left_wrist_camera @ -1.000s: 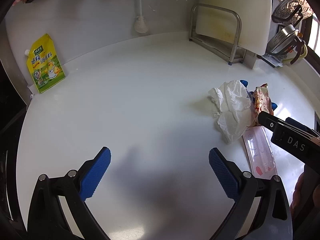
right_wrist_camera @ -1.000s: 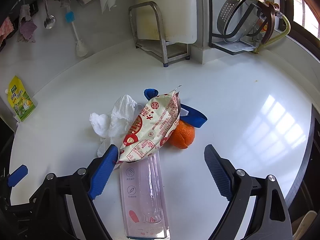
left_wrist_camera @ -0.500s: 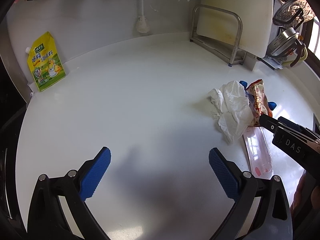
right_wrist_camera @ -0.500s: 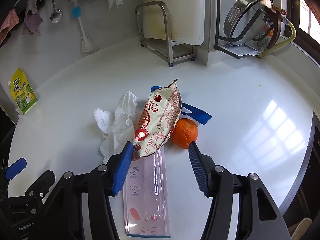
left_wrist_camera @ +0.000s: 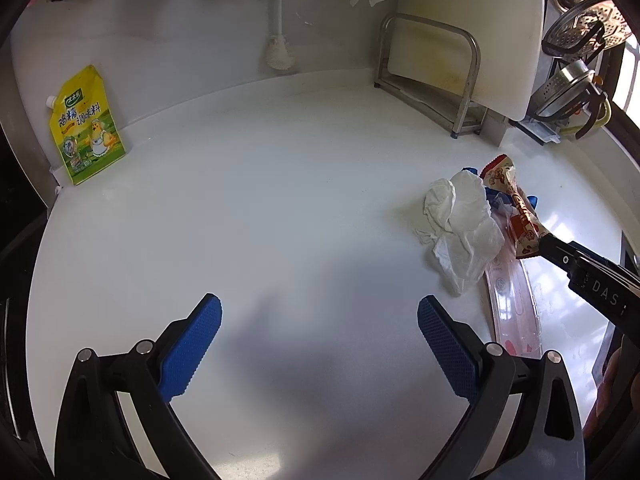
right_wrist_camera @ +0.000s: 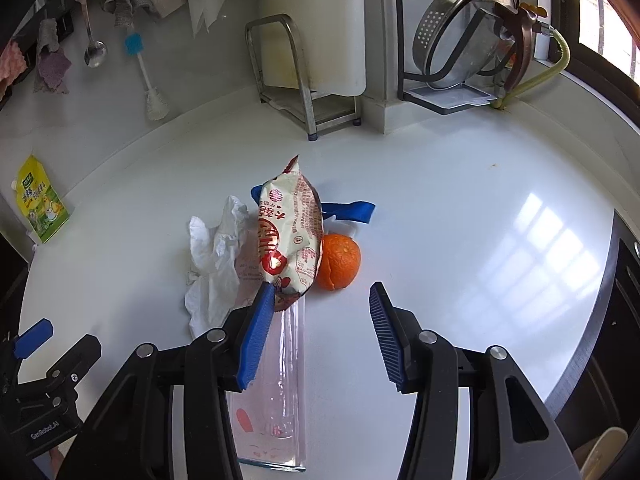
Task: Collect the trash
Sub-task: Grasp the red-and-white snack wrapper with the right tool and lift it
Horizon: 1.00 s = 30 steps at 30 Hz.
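Our right gripper (right_wrist_camera: pixel 318 312) stood half-open, its left pad touching the red-and-cream snack packet (right_wrist_camera: pixel 290 232) at twelve o'clock. Our left gripper (left_wrist_camera: pixel 320 344) gaped wide over bare counter. We judged the packet might slip, nudging the orange (right_wrist_camera: pixel 339 262) away.

Orange (right_wrist_camera: pixel 338 262) seemingly crowds wrapper's (right_wrist_camera: pixel 290 232) right.

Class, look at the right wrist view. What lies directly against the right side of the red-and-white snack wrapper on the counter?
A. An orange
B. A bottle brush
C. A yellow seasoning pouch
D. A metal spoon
A. The orange sits on the white counter touching the right edge of the snack wrapper, just ahead of the open right gripper; the pouch, spoon and brush are all by the back wall.
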### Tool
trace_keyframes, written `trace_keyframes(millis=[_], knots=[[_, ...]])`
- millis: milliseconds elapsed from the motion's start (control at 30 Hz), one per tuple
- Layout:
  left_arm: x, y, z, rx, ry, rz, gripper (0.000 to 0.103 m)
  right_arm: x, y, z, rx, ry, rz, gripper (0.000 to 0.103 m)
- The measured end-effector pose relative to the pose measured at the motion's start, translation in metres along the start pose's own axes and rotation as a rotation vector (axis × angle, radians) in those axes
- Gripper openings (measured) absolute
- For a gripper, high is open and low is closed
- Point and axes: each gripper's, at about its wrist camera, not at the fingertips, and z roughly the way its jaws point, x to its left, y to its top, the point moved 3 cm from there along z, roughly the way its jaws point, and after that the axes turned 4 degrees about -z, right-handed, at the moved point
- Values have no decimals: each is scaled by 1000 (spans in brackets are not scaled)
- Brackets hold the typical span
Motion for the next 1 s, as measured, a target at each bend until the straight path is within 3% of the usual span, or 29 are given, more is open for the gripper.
trace_keyframes(millis=[167, 300, 500, 800, 1000], knots=[[-1, 0, 4, 12, -4, -1, 97, -5, 0, -3, -5, 11, 9, 49], [0, 1, 3, 6, -10, -3, 97, -1, 6, -11, -34, 11, -7, 61], [6, 5, 2, 1, -11, -19, 97, 3, 5, -20, -39, 13, 2, 62], [12, 6, 5, 4, -8, -23, 97, 20, 27, 13, 21, 1, -22, 62], [16, 7, 8, 16, -13, -34, 97, 28, 31, 42, 76, -55, -41, 62]])
